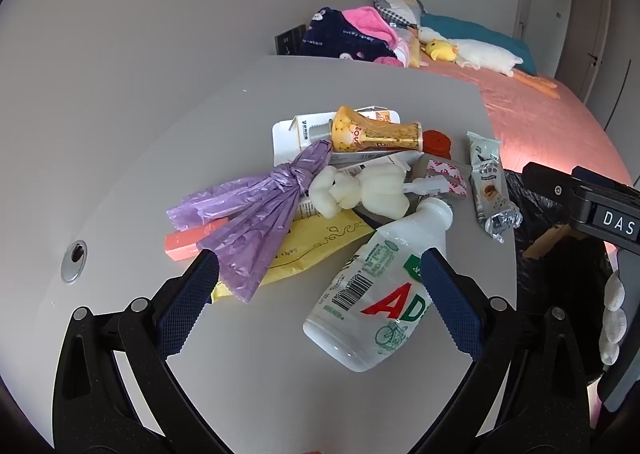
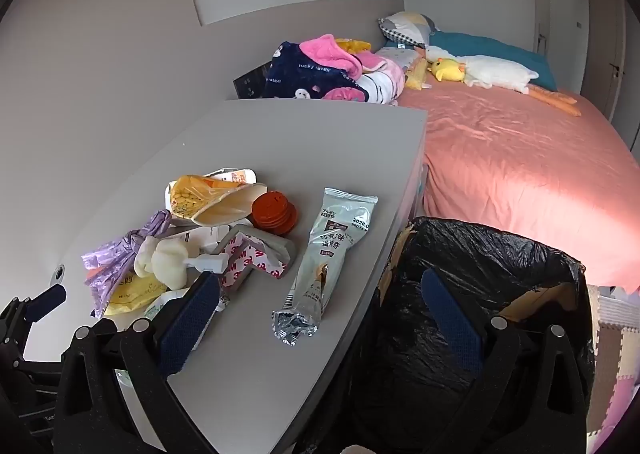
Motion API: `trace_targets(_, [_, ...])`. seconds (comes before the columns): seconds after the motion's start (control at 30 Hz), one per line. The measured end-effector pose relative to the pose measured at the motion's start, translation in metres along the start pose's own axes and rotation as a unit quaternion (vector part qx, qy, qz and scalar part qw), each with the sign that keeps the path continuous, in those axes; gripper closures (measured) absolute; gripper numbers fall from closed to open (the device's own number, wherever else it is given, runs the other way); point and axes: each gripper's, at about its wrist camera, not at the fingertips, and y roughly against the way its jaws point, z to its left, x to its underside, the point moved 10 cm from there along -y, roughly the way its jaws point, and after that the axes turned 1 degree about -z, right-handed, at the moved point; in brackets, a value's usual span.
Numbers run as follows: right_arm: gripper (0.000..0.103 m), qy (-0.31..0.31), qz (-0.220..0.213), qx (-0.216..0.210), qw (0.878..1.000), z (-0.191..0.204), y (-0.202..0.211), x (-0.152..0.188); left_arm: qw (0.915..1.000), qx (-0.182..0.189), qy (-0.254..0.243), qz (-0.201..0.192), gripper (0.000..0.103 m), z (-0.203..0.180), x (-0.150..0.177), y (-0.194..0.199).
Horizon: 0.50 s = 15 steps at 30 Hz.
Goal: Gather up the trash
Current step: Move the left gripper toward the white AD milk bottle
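A pile of trash lies on the grey table (image 1: 140,125). My left gripper (image 1: 320,274) is open just above the table, its fingers either side of a white plastic bottle (image 1: 376,286) lying on its side and a purple plastic bag (image 1: 252,221). Behind them are a white foam toy (image 1: 360,189), a yellow packet (image 1: 320,242) and a yellow snack cup (image 1: 372,131). My right gripper (image 2: 320,294) is open and empty, over the table's edge beside a silver snack wrapper (image 2: 328,250) and the black-lined trash bin (image 2: 480,266).
A pink box (image 1: 188,244), red discs (image 2: 274,211), tape packaging (image 2: 256,258) and white cartons (image 1: 288,133) also lie in the pile. A bed with a pink sheet (image 2: 512,165), blankets and plush toys stands behind the table. Foam floor mats (image 2: 612,354) lie beside the bin.
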Motion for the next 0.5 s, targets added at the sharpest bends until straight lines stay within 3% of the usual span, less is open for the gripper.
trace_targets(0.5, [0.003, -0.001, 0.004, 0.003, 1.0, -0.0031, -0.0026, 0.0053, 1.0, 0.007, -0.005, 0.0, 0.006, -0.0035, -0.0005, 0.0018])
